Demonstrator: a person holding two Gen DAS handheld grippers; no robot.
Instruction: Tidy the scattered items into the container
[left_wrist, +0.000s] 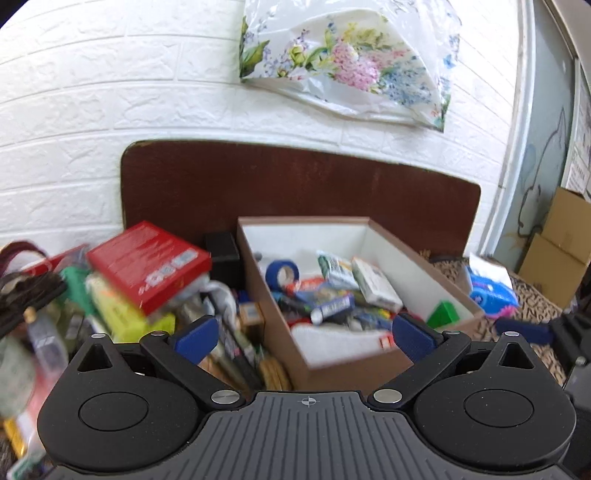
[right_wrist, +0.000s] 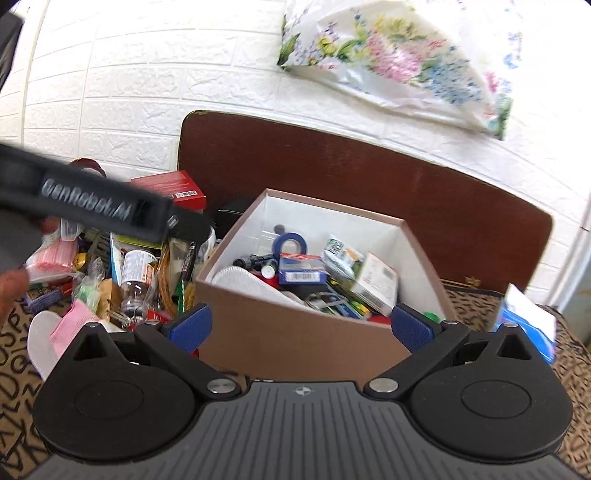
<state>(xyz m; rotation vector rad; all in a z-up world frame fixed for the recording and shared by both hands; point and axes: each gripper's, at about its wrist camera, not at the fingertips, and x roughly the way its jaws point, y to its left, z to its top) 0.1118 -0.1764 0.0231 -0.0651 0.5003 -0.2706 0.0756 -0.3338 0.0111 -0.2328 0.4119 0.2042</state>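
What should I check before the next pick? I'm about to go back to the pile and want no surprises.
1. Left tongs open and empty: ok.
2. Right tongs open and empty: ok.
3. Room left in the brown box: ok, though its floor is already covered.
4. Items left to tidy: not ok, the pile left of the box is still large.
5. Clear path to the pile: not ok for the right tongs, the left tool crosses above it in the right wrist view.
6. Red carton stable on top of the pile: cannot tell, it lies tilted.
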